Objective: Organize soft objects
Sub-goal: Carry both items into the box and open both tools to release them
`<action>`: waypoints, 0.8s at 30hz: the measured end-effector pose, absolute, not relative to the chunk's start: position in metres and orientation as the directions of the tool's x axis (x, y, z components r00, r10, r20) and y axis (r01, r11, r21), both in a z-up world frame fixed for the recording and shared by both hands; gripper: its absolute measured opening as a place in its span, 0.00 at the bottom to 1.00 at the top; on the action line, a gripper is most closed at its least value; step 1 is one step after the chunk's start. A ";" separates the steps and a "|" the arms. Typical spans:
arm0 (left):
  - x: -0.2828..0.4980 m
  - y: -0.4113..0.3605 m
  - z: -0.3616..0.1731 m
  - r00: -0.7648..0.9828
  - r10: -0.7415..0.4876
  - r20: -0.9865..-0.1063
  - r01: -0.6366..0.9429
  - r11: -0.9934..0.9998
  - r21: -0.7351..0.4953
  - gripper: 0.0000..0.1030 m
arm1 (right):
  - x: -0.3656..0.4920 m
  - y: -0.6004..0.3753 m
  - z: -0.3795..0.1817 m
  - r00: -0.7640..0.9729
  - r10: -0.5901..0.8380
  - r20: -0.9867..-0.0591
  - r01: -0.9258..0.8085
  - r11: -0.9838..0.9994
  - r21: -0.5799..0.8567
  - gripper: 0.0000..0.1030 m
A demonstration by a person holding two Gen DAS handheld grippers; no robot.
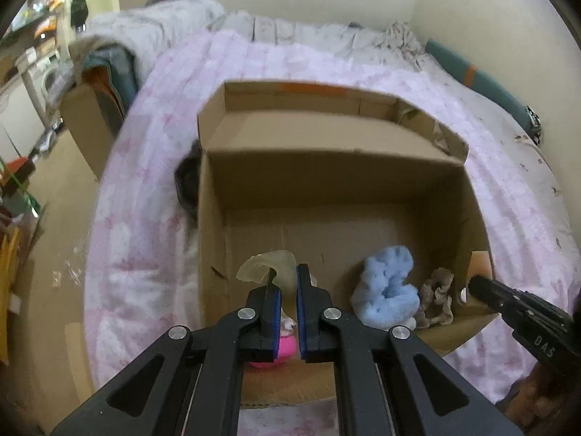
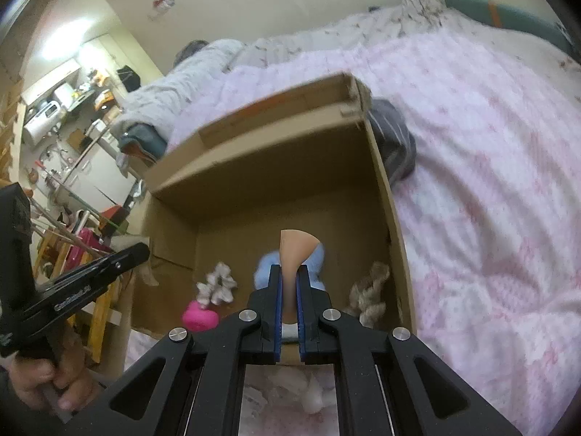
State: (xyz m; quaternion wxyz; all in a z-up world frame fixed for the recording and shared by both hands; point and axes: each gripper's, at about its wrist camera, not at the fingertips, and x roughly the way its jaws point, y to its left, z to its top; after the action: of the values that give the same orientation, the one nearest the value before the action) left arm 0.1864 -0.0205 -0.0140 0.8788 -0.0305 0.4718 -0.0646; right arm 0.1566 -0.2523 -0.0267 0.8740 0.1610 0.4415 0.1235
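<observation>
we've got both claws over the box (image 1: 472, 218), left claw (image 1: 287, 272) clamped on a translucent pad (image 1: 265, 261), right claw (image 2: 288, 272) on a tan pad (image 2: 296, 249), several soft toys already dropped below them.

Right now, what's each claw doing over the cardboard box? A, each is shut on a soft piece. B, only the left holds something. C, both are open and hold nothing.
A: the left claw pinches a translucent yellowish piece, the right claw a tan piece.

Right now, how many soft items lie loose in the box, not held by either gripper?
4: blue plush mid-floor, tan plush by the right wall, white scrunchie left of centre, pink ball at the near edge. The grippers may hide more.
</observation>
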 end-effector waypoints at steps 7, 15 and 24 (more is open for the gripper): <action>0.187 -0.022 -0.024 0.537 -0.143 -0.831 0.071 0.990 -0.125 0.07 | 0.165 -0.247 -0.043 0.548 0.311 -0.776 -0.065 0.941 0.331 0.08; 0.183 -0.026 -0.027 0.528 -0.124 -0.840 0.091 0.992 -0.088 0.07 | 0.166 -0.236 -0.047 0.535 0.282 -0.796 -0.086 0.956 0.281 0.08; 0.182 -0.029 -0.030 0.526 -0.095 -0.845 0.101 0.994 -0.049 0.10 | 0.168 -0.238 -0.049 0.527 0.278 -0.803 -0.069 0.956 0.286 0.08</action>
State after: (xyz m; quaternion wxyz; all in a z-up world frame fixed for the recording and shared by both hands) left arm 0.1824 -0.0288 -0.0302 0.8734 0.0032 0.4838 -0.0560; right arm 0.1682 -0.2379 -0.0494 0.8668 0.1099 0.4760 0.0999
